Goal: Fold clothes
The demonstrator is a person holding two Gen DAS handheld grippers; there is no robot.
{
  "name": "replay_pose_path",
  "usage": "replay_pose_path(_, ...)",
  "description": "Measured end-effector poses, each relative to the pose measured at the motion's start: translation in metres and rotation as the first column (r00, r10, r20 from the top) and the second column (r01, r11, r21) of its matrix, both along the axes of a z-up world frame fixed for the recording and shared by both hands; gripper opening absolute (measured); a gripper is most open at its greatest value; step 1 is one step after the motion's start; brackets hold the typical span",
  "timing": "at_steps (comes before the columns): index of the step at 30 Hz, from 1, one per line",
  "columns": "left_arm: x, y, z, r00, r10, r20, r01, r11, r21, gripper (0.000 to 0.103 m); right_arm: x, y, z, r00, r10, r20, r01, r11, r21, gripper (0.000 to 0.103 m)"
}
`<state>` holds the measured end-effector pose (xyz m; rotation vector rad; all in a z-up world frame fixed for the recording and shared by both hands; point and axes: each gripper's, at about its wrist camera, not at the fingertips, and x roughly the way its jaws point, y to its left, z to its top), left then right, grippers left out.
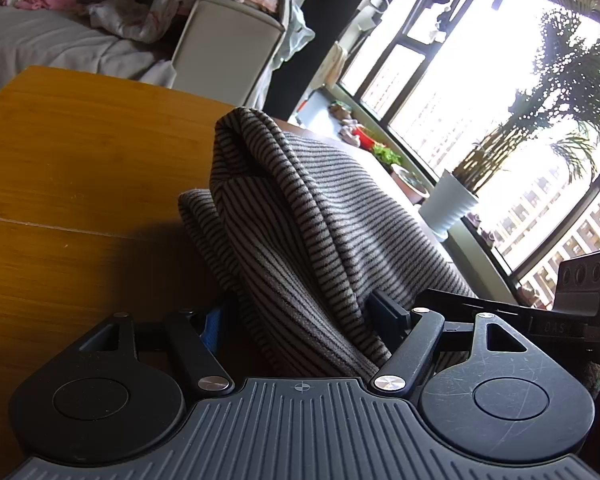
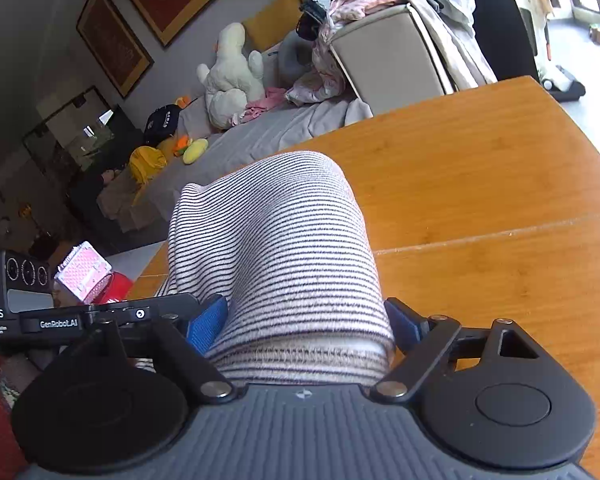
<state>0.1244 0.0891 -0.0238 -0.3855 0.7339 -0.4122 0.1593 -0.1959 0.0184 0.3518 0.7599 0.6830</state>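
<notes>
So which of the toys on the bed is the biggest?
The white plush animal, sitting up near the yellow cushion. It towers over the small yellow and orange soft toys lying further along the bed.

The striped garment rises in a bulky fold straight ahead of the left gripper and fills the gap between its jaws. To its left the wooden table lies bare. In the right wrist view the same cloth blocks the right gripper ahead, while bare table spreads to its right. Beyond the far edge stand a bed and a clothes-draped chair.
</notes>
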Motion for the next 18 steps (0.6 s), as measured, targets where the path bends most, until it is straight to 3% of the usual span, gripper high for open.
replay_pose_path(4,-0.001,0.003,0.001,1.000,0.023,0.000,-0.023,1.000,0.017,0.080,-0.016,0.001,0.018,0.996,0.063,0.068,-0.066,0.997,0.035,0.071)
replay_pose_path(8,-0.002,0.007,0.002,1.000,0.031,-0.008,-0.030,0.999,0.018,0.081,-0.018,0.005,0.013,0.995,0.082,0.055,-0.079,0.995,-0.060,0.071)
replay_pose_path(11,-0.004,0.004,0.003,1.000,0.025,-0.002,-0.025,0.999,0.029,0.081,-0.017,0.001,0.007,0.997,0.074,0.037,-0.073,0.996,-0.052,0.071)
replay_pose_path(15,-0.008,0.007,0.012,0.999,0.039,0.011,-0.039,0.999,0.026,0.077,-0.021,0.005,0.013,0.994,0.080,0.072,-0.072,0.992,-0.103,0.072)
replay_pose_path(18,-0.010,0.018,0.025,0.997,0.063,0.034,-0.062,0.998,-0.021,0.077,-0.022,0.004,0.023,0.991,0.080,0.110,-0.066,0.990,-0.128,0.075)
